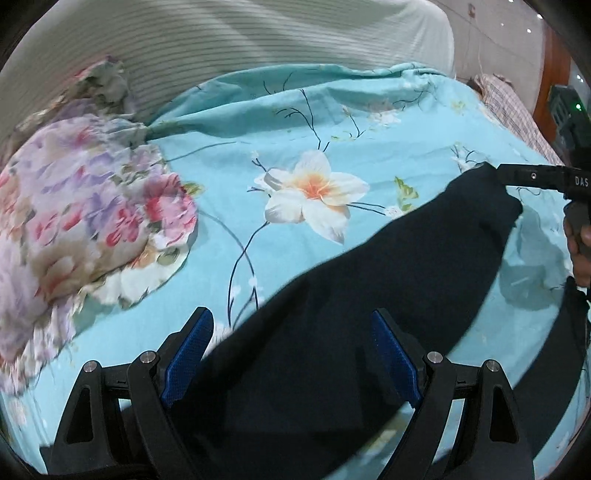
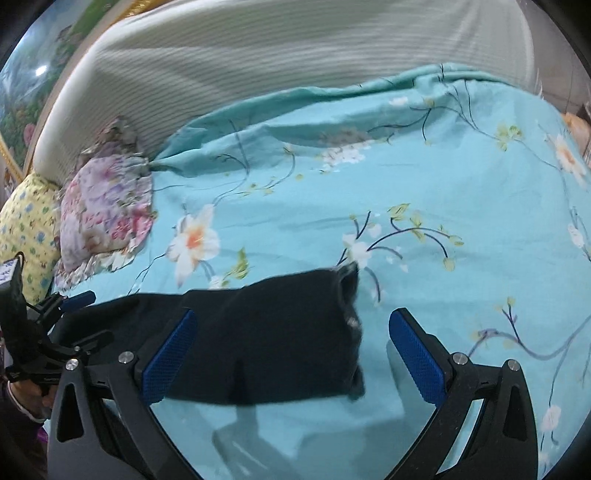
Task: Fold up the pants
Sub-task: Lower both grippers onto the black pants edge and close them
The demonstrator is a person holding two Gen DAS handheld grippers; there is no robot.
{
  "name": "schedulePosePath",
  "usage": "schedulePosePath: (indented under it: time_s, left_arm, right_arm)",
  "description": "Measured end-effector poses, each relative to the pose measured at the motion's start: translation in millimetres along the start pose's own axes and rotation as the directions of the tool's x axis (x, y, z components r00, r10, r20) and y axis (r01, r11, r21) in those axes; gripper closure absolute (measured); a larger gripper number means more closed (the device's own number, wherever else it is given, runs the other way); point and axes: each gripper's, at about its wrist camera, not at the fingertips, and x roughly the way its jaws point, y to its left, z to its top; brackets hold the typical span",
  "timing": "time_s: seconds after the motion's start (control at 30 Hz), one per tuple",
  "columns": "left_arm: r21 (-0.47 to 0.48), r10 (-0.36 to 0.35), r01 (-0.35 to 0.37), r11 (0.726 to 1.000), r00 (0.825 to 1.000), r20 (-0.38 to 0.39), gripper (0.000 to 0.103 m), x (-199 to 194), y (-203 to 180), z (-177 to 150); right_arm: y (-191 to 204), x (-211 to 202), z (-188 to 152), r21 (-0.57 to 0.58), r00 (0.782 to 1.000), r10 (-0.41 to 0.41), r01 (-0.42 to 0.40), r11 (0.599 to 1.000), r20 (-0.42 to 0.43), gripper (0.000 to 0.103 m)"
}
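Observation:
Dark navy pants lie in a long band across the turquoise flowered bedsheet. My left gripper is open, its blue pads wide apart on either side of the near part of the pants. In the right wrist view the pants' end lies between the spread blue pads of my open right gripper. One black finger of the right gripper reaches the far tip of the pants in the left wrist view. The left gripper shows at the left edge of the right wrist view, by the other end.
A pink and purple flowered pillow lies at the left, and a yellow patterned one beside it. A beige striped headboard runs along the back. A checked cloth lies at the far right. A hand holds the right gripper's handle.

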Motion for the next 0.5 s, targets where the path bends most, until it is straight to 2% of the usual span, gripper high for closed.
schedulePosePath:
  time_s: [0.13,0.23,0.33,0.4,0.43,0.47,0.5]
  left_arm:
    - [0.032,-0.037,0.038,0.999,0.999,-0.030,0.016,21,2,13]
    - [0.039,-0.069,0.073,0.997,0.994,-0.083,0.016,39,3,19]
    - [0.035,-0.102,0.108,0.994,0.985,-0.141,0.016,54,4,18]
    - [0.033,-0.131,0.138,0.990,0.977,-0.168,0.019,59,3,16]
    - [0.041,-0.138,0.147,0.988,0.976,-0.170,0.027,59,1,15]
    - [0.056,-0.140,0.151,0.987,0.976,-0.167,0.043,57,-1,13]
    - [0.063,-0.144,0.156,0.986,0.976,-0.166,0.051,55,-3,12]
  right_arm:
    - [-9,15,13,-0.001,1.000,-0.007,0.007,1.000,-0.027,0.006]
    - [-12,27,20,-0.003,0.998,0.015,-0.015,1.000,-0.058,0.016]
    - [-13,36,22,0.004,0.996,0.036,-0.036,0.999,-0.083,0.034]
    - [-15,39,21,0.016,0.994,0.048,-0.046,0.999,-0.094,0.052]
    - [-16,39,21,0.024,0.995,0.051,-0.049,0.998,-0.091,0.057]
    - [-20,38,21,0.040,0.995,0.055,-0.052,0.998,-0.083,0.067]
    - [-22,37,21,0.053,0.995,0.059,-0.055,0.997,-0.077,0.079]
